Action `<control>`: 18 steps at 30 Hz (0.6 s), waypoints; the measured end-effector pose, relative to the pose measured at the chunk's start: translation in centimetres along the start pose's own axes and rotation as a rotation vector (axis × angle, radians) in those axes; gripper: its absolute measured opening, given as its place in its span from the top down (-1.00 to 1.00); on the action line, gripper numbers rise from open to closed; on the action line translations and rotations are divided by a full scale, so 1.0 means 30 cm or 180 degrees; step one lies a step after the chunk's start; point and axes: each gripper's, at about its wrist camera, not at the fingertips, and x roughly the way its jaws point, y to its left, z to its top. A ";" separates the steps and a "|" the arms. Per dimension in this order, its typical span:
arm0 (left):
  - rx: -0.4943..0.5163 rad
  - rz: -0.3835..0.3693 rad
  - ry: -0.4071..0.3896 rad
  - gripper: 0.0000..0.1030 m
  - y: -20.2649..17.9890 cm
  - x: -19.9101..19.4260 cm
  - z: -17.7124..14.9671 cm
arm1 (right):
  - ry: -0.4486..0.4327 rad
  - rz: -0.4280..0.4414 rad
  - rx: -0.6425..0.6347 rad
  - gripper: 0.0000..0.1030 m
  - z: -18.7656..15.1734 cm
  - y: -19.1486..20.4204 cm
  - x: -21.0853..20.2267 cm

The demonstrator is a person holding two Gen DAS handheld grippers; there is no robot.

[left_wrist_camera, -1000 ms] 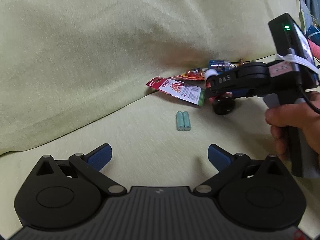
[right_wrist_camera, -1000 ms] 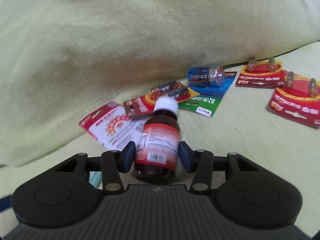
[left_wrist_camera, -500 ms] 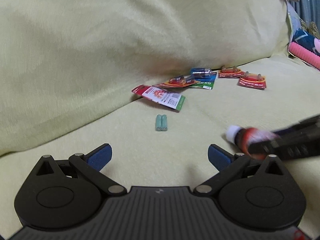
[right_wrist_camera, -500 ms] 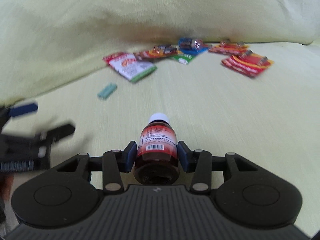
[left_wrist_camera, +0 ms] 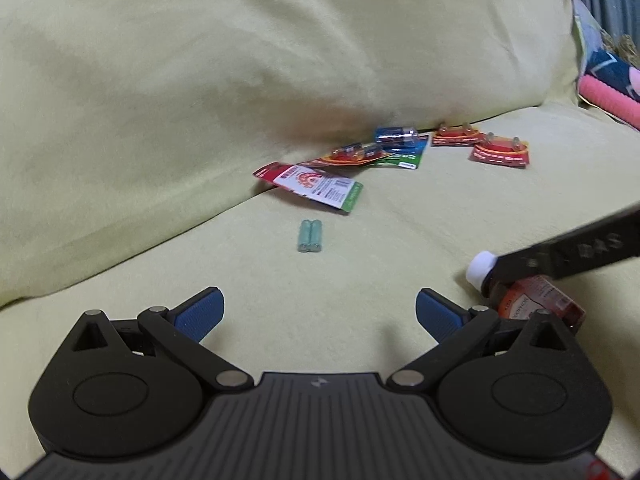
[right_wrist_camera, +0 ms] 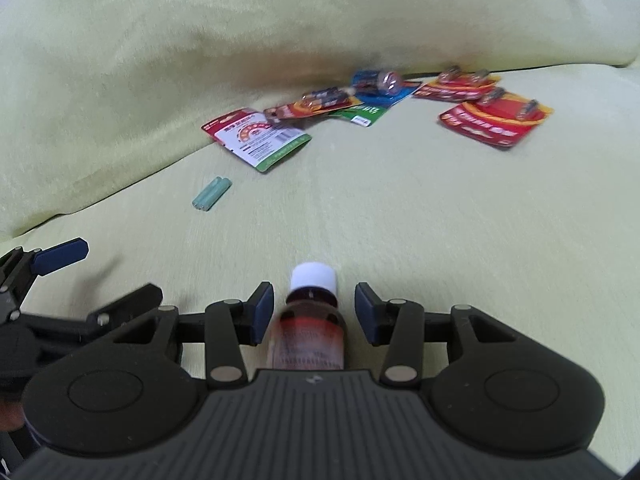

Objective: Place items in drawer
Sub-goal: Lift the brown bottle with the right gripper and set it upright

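Medicine bottle (right_wrist_camera: pixel 310 322) loose between parted pads of right tool (right_wrist_camera: pixel 314 312).

A yellow-green sofa seat (right_wrist_camera: pixel 440 220) carries twin green batteries (right_wrist_camera: pixel 211 194), scattered battery cards (right_wrist_camera: pixel 496 120) and a brown bottle (right_wrist_camera: pixel 308 320).

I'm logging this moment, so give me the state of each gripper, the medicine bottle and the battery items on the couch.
Left gripper: open, empty.
Right gripper: open, pads clear of the bottle.
Medicine bottle: capped, lying between the right gripper's fingers.
Loose green batteries: paired, flat on the cushion.
Battery packs: sealed, lying flat.
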 end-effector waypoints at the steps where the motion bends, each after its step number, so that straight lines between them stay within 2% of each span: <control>1: 0.0018 -0.0010 -0.0003 -0.99 -0.005 0.001 -0.001 | 0.0058 -0.0010 -0.0030 0.20 0.002 0.004 0.012; 5: 0.0073 -0.0035 0.0004 -0.99 -0.032 0.002 -0.010 | 0.0266 -0.0065 -0.0250 0.04 -0.017 0.034 0.042; 14: 0.0137 -0.0127 0.0032 -0.99 -0.070 0.003 -0.025 | 0.0272 -0.0102 -0.0380 0.03 -0.038 0.048 0.043; 16: 0.0138 -0.0107 0.0038 -0.99 -0.071 0.005 -0.028 | 0.0257 -0.0131 -0.0396 0.05 -0.040 0.050 0.042; 18: 0.0126 -0.0100 0.0052 -0.99 -0.071 0.010 -0.030 | 0.0227 -0.0138 -0.0390 0.19 -0.042 0.049 0.040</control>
